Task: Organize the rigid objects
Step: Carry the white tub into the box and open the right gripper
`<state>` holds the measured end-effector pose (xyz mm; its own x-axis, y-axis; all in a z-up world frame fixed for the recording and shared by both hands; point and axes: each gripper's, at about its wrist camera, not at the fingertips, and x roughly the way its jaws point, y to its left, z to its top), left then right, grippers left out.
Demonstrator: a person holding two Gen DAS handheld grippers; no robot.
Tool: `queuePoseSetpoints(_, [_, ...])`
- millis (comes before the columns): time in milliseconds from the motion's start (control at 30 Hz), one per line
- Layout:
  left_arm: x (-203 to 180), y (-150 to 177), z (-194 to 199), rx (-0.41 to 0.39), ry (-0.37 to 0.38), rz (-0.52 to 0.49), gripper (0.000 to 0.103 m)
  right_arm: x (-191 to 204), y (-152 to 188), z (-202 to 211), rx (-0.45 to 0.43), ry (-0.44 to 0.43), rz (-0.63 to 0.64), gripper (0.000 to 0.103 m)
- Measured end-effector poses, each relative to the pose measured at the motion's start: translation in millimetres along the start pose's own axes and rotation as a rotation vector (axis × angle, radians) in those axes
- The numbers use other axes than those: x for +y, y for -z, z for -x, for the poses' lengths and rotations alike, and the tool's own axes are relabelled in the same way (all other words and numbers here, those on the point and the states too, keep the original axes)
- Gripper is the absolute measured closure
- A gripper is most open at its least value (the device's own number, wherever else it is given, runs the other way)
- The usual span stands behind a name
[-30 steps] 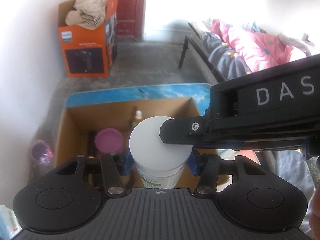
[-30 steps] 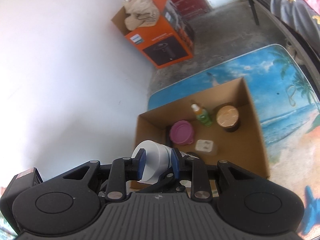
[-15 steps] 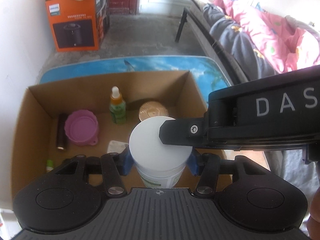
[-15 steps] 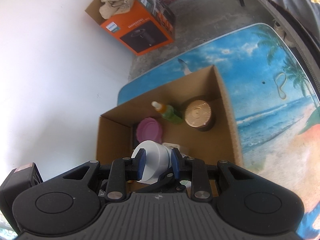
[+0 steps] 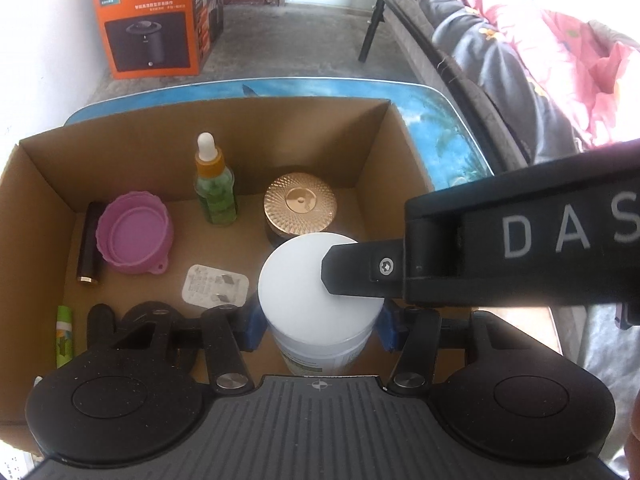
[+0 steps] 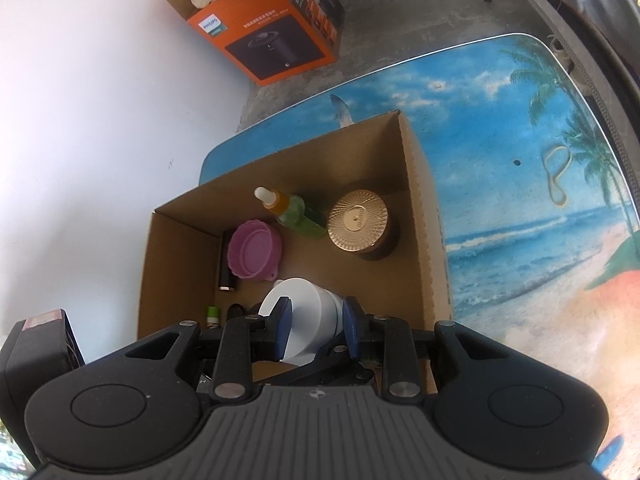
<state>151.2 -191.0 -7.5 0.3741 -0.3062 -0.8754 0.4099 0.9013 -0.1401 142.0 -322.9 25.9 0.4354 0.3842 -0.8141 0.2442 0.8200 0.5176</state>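
A white jar point(image 5: 316, 292) with a flat white lid hangs low over the near part of an open cardboard box point(image 5: 384, 140). My left gripper point(image 5: 320, 328) is shut on the jar's body, a blue pad on each side. My right gripper point(image 6: 316, 326) is shut on the same white jar point(image 6: 308, 312) near its top; in the left wrist view one of its black fingers point(image 5: 360, 272) lies across the lid. In the box are a green dropper bottle point(image 5: 214, 192), a gold-lidded jar point(image 5: 300, 204), a purple lid point(image 5: 134, 238), a dark tube point(image 5: 88, 248) and a white plug point(image 5: 214, 284).
The box stands on a table with a beach print point(image 6: 520, 160), where a rubber band point(image 6: 556, 176) lies. An orange carton point(image 5: 152, 24) sits on the floor by the white wall. A bed with pink bedding point(image 5: 520, 60) runs along the right.
Both grippers have come down and forward with the white jar, from above the box's near edge to low over its inside. The grips have not changed.
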Motion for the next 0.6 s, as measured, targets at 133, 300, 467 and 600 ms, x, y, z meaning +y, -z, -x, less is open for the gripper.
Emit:
queuePoseSetpoints(133, [-1.0, 2.4, -8.6, 0.013, -0.012, -0.004, 0.05, -5.7, -1.4, -5.5, 0.015, 0.015, 0.008, 0.073])
queuePoseSetpoints(300, [-3.1, 4.4, -14.4, 0.003, -0.006, -0.009, 0.048, -11.8, -2.9, -7.2, 0.013, 0.011, 0.006, 0.072])
queuePoseSetpoints(467, [-5.3, 4.4, -14.8, 0.01, -0.011, -0.005, 0.045, -13.5, -3.8, -6.6, 0.013, 0.017, 0.004, 0.072])
queuePoseSetpoints(600, [-5.3, 3.5, -14.6, 0.011, -0.012, -0.005, 0.04, -15.6, -3.3, -4.3, 0.01, 0.026, 0.002, 0.072])
